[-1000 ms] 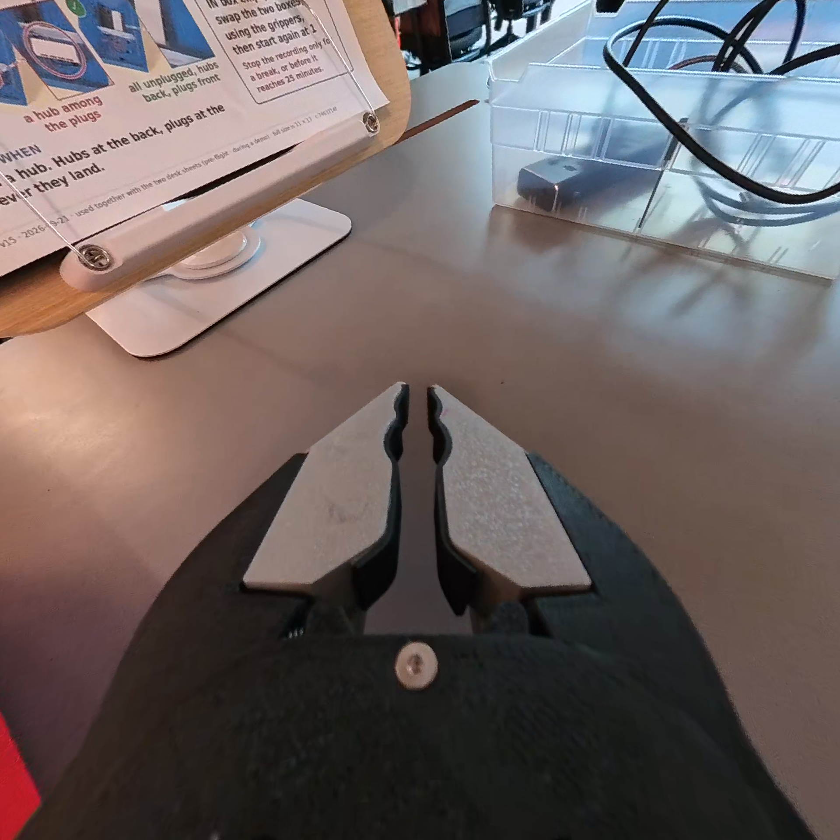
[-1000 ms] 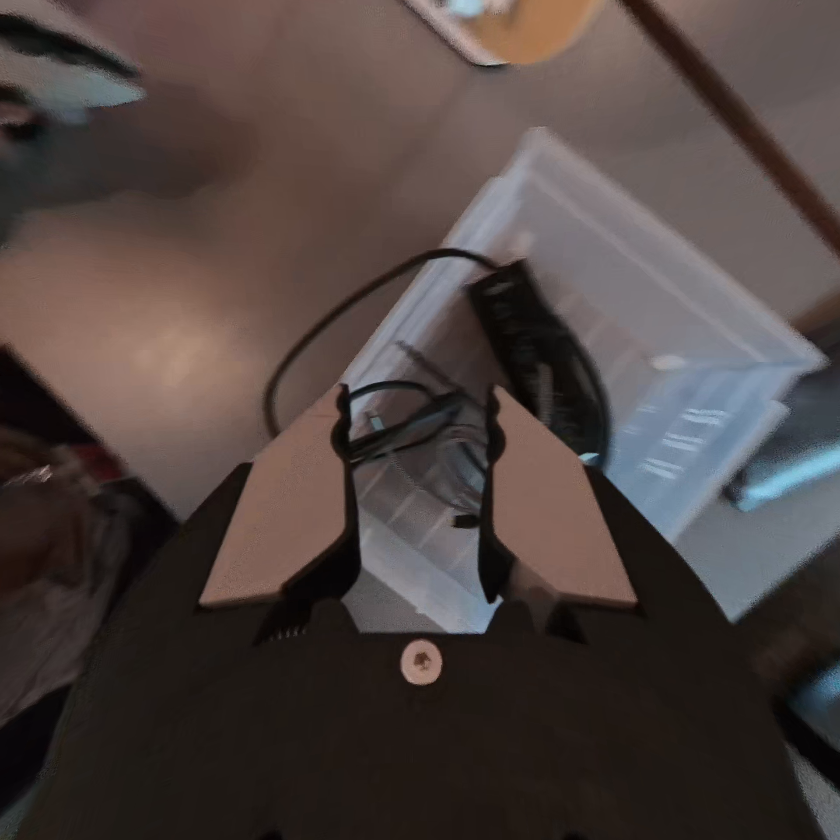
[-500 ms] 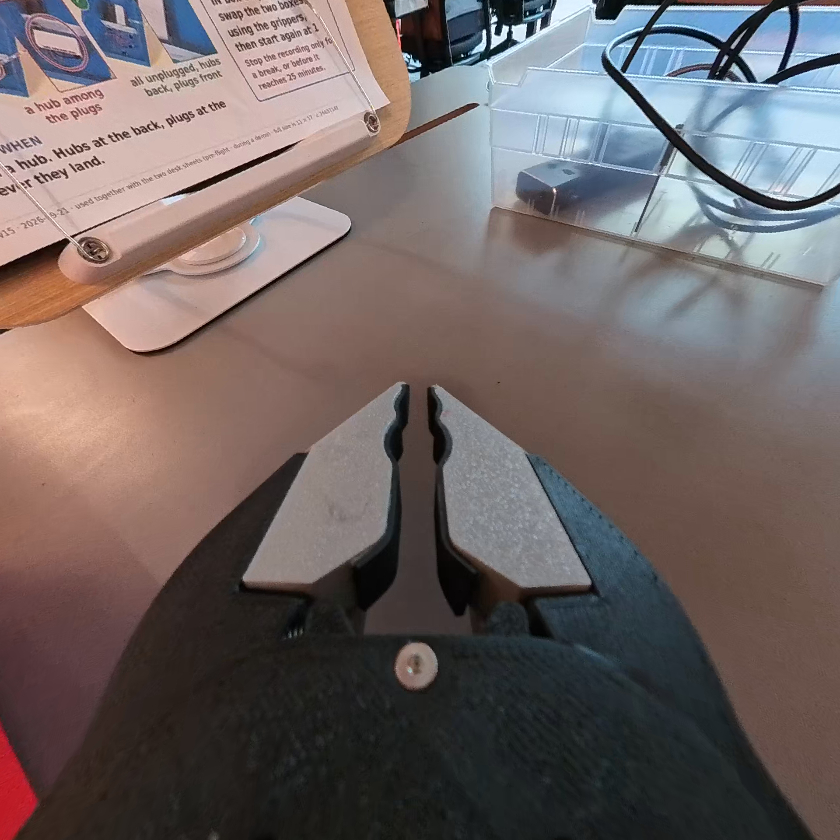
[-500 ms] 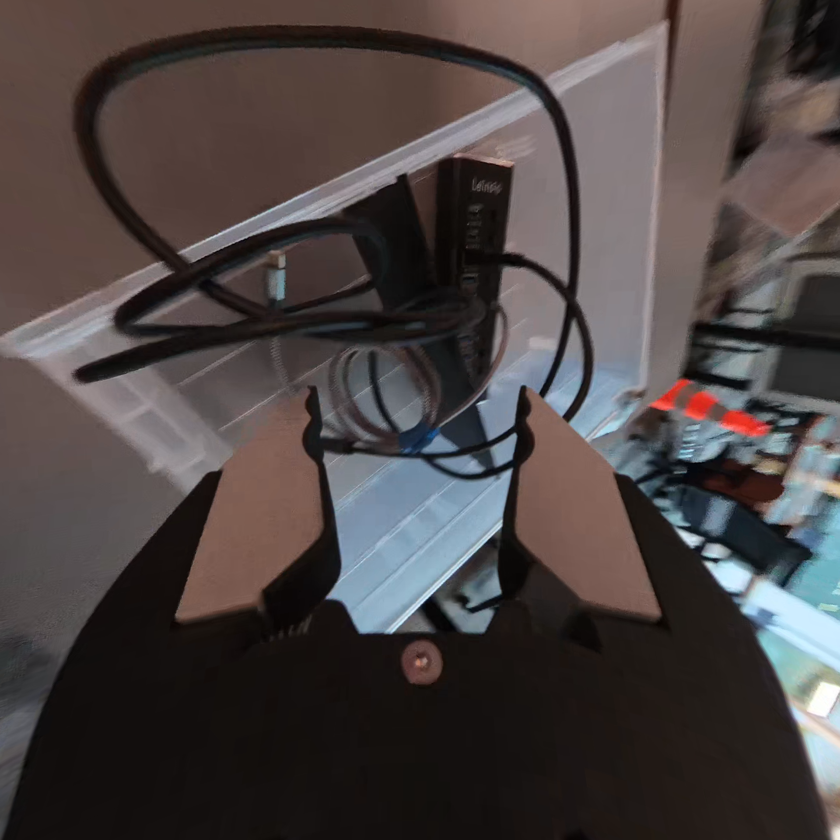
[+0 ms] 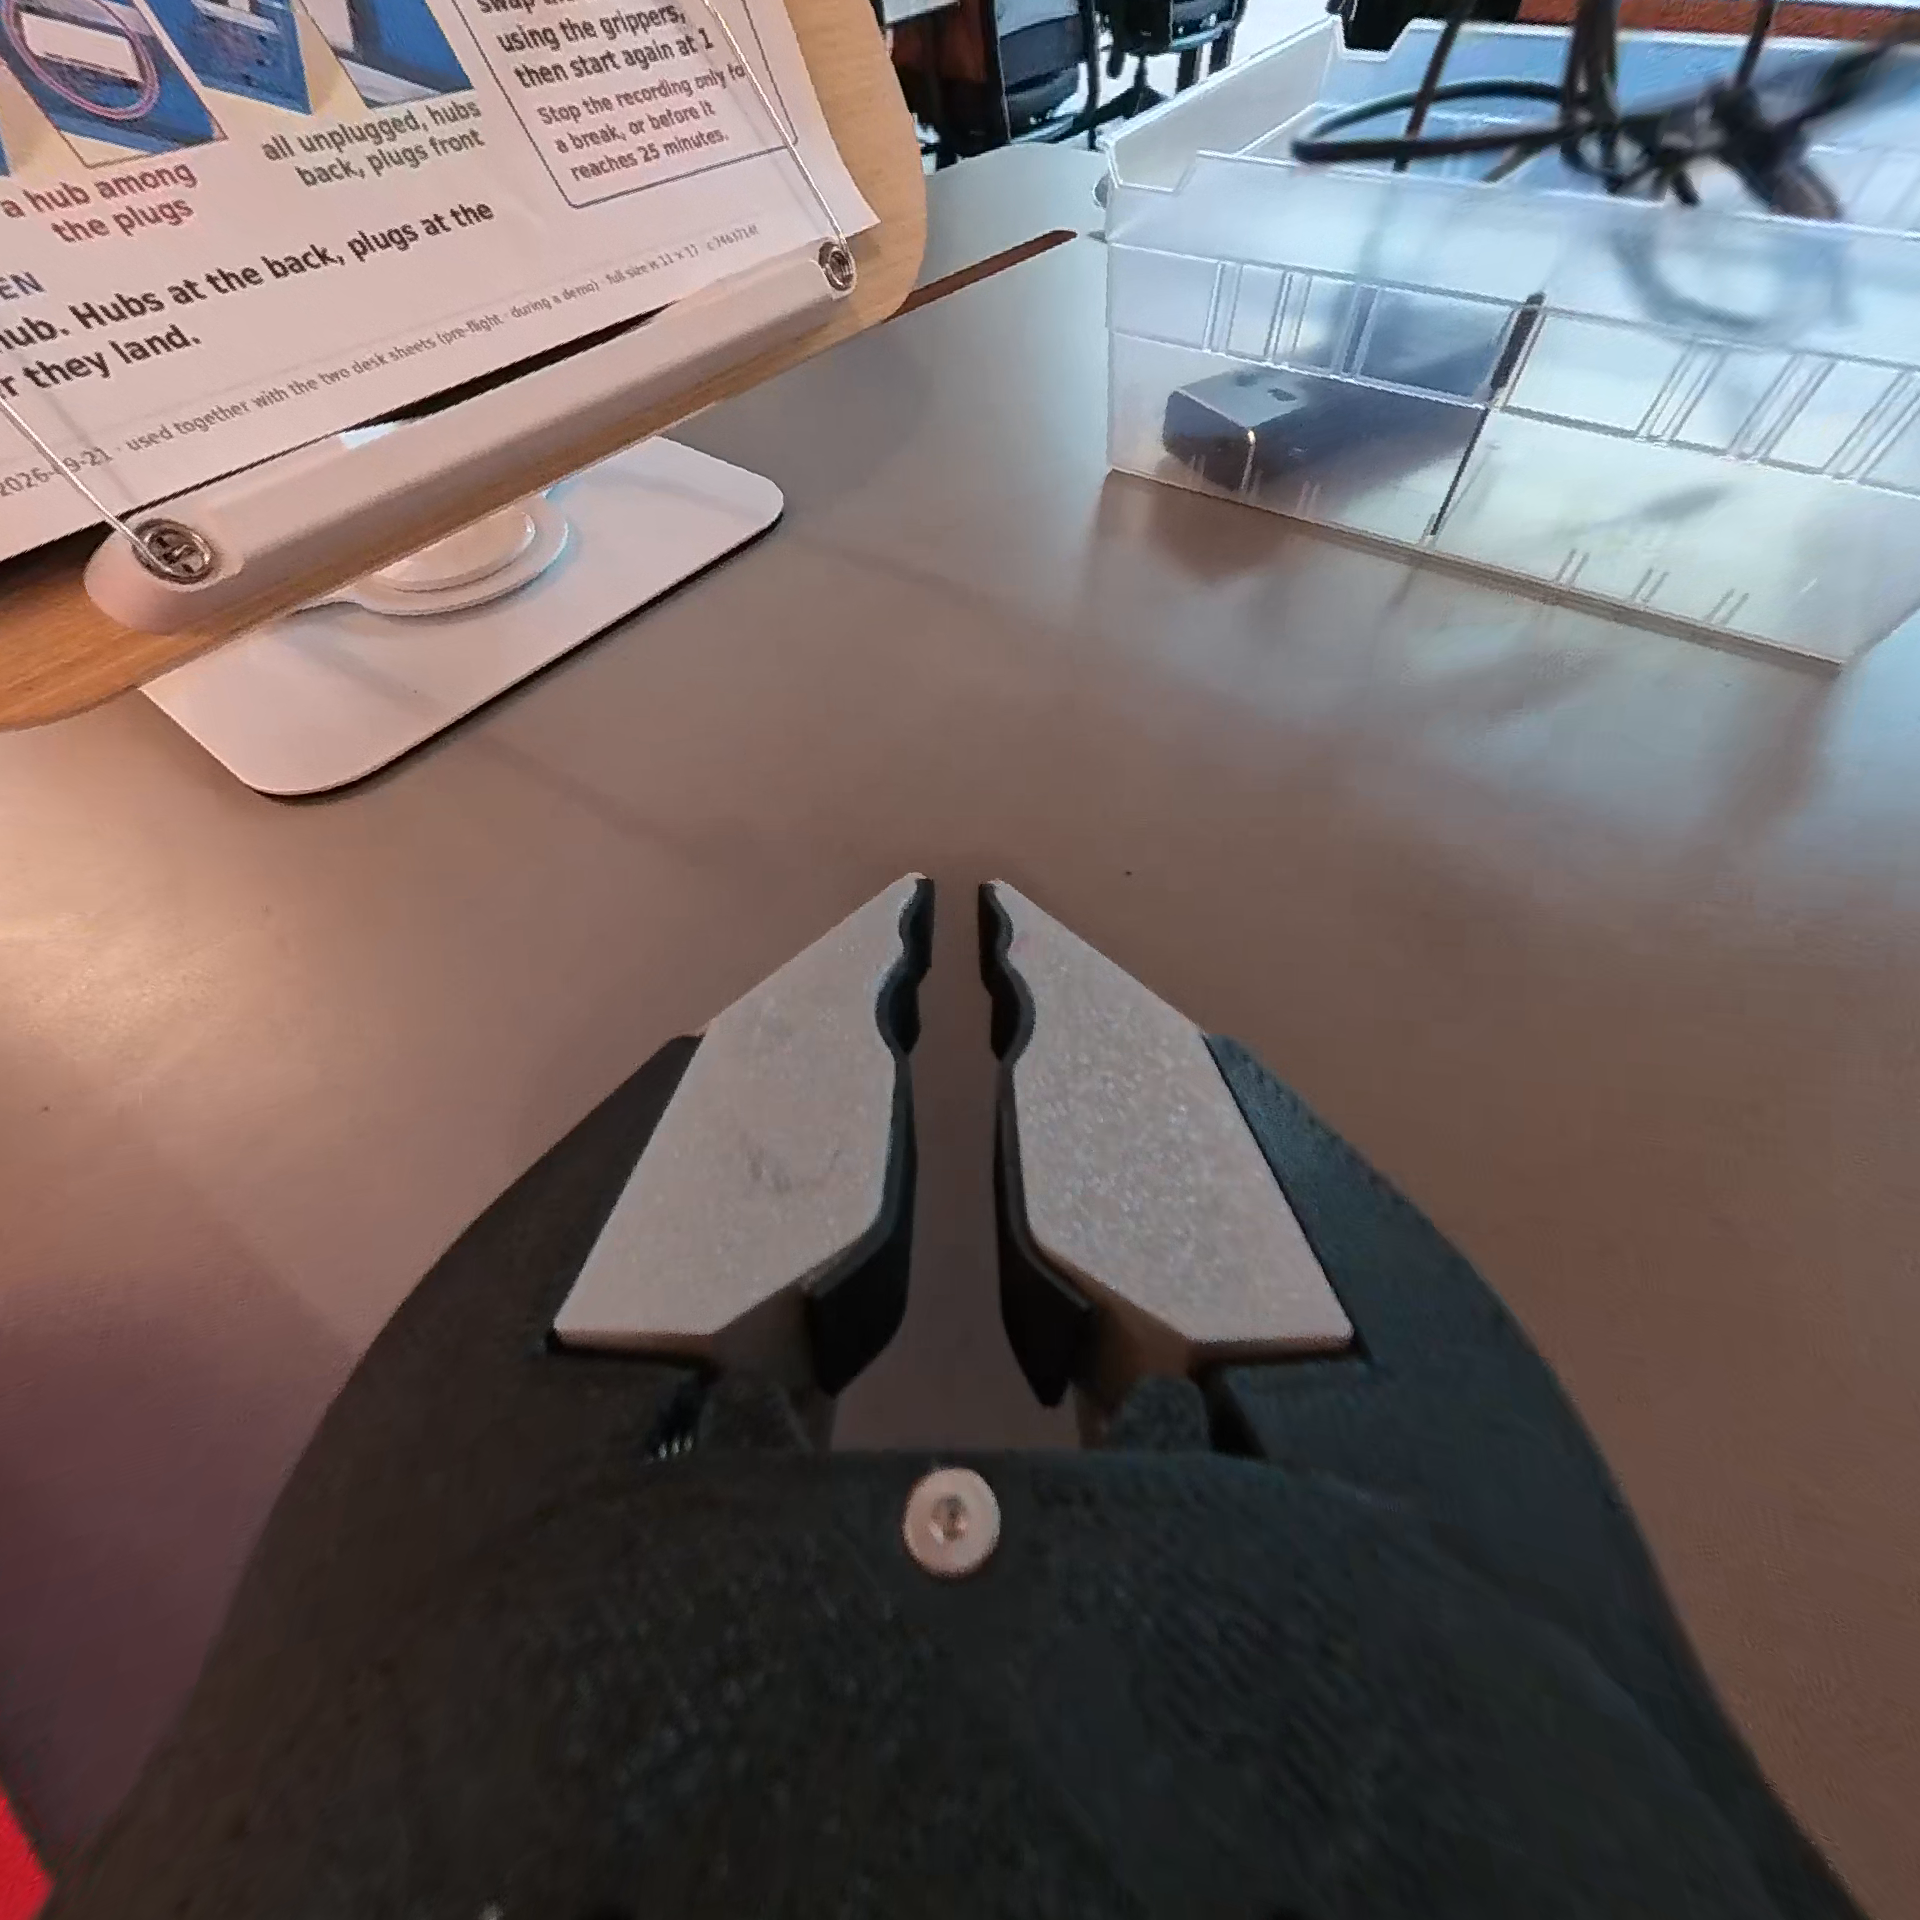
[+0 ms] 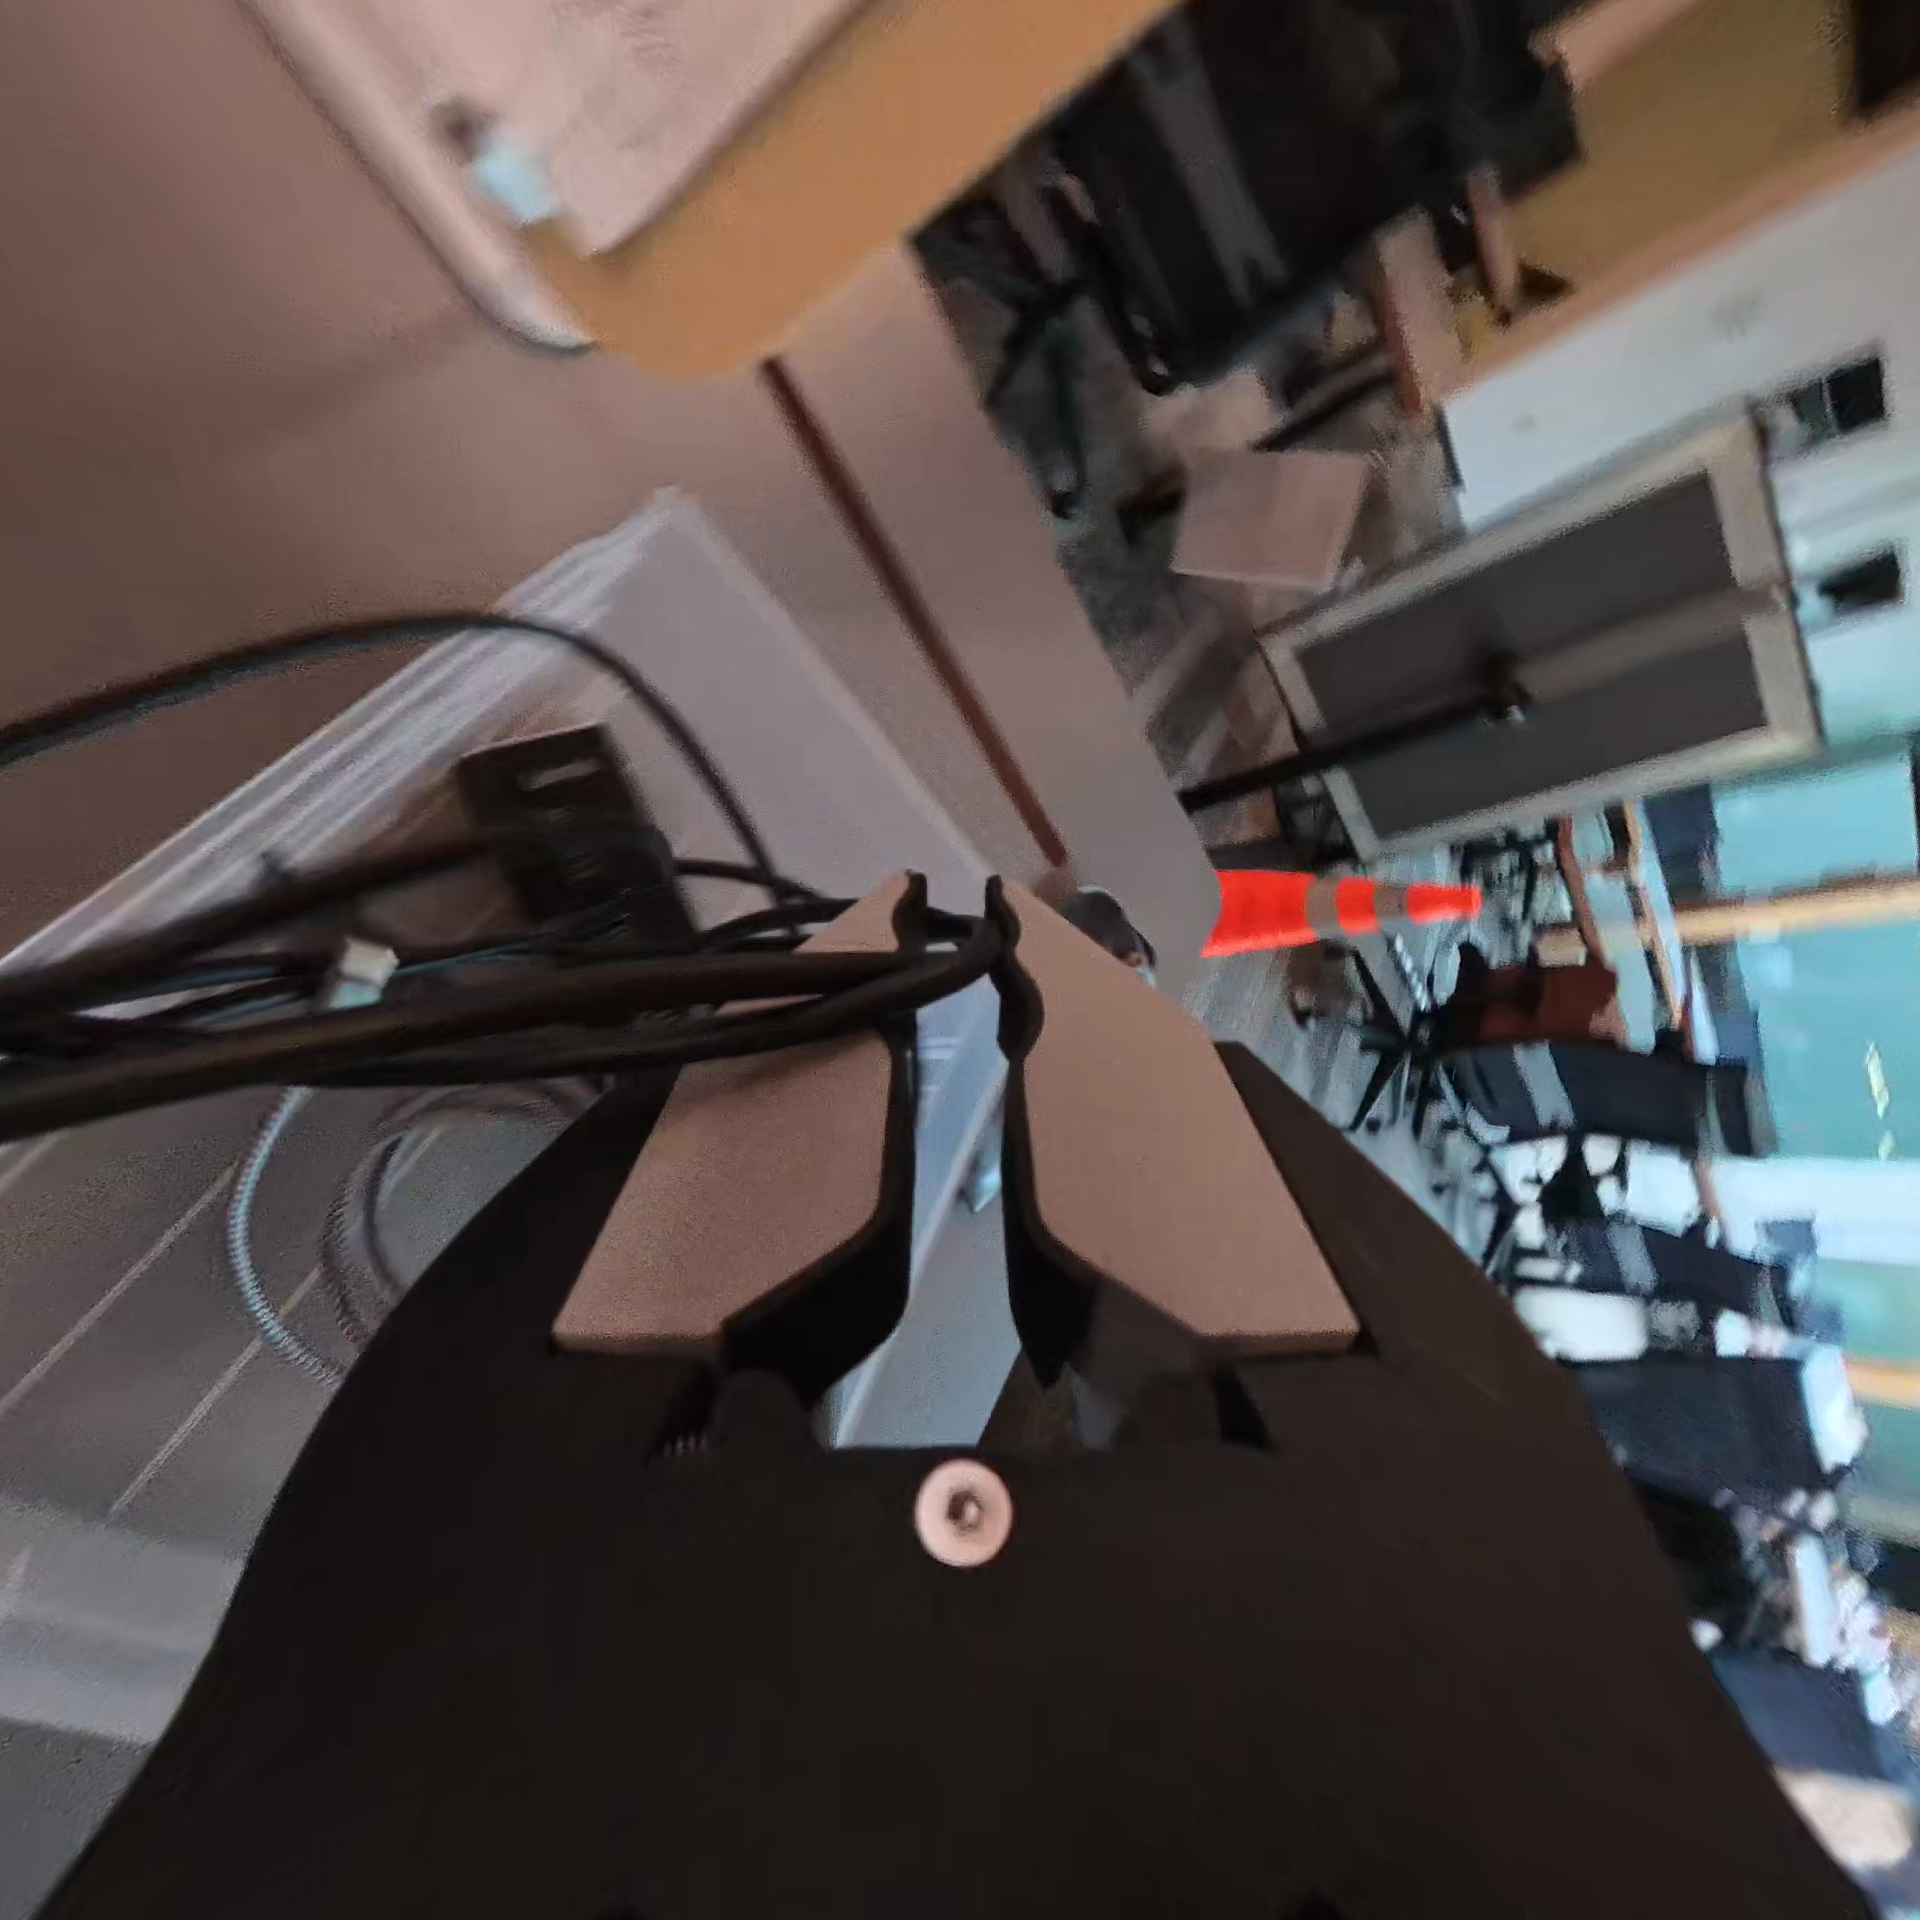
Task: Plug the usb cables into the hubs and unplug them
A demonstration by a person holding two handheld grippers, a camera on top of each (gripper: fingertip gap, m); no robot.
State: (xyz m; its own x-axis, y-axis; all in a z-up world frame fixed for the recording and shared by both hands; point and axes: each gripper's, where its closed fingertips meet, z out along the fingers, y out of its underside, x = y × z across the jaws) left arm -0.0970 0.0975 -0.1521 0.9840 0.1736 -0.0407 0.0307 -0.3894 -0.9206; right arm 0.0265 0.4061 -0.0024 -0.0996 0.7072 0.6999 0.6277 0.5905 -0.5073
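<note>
The right claw (image 6: 951, 920) is pinching a bundle of black cables (image 6: 582, 1013) right at its tips, the strands trailing off to the left over the clear plastic bin (image 6: 665, 582). A black hub (image 6: 566, 831) sits in that bin just beyond the bundle, and a small silvery plug (image 6: 358, 977) shows among the strands. A coil of braided, metallic-looking cable (image 6: 312, 1226) lies lower in the bin. The view is blurred, so which cable belongs to which hub cannot be told.

The left claw (image 5: 956, 904) hovers low over the brown table (image 5: 1143, 831), its fingers nearly pressed together with only a narrow slit between them and nothing held. To the far right stands the same clear bin (image 5: 1195, 312), with a dark grey hub (image 5: 1299, 410) lying in its near-left compartment and the cable tangle (image 5: 1714, 135) at the far right. A document stand (image 5: 468, 582) stands far left.

The cables look light, limp and springy; taken mid-length as a bundle they will probably drag neighbours and perhaps a hub along. For plugging, the better hold is likely the stiff plug housing, just behind the metal end. The hubs seem light and smooth, so one may slide unless the other claw steadies it.
</note>
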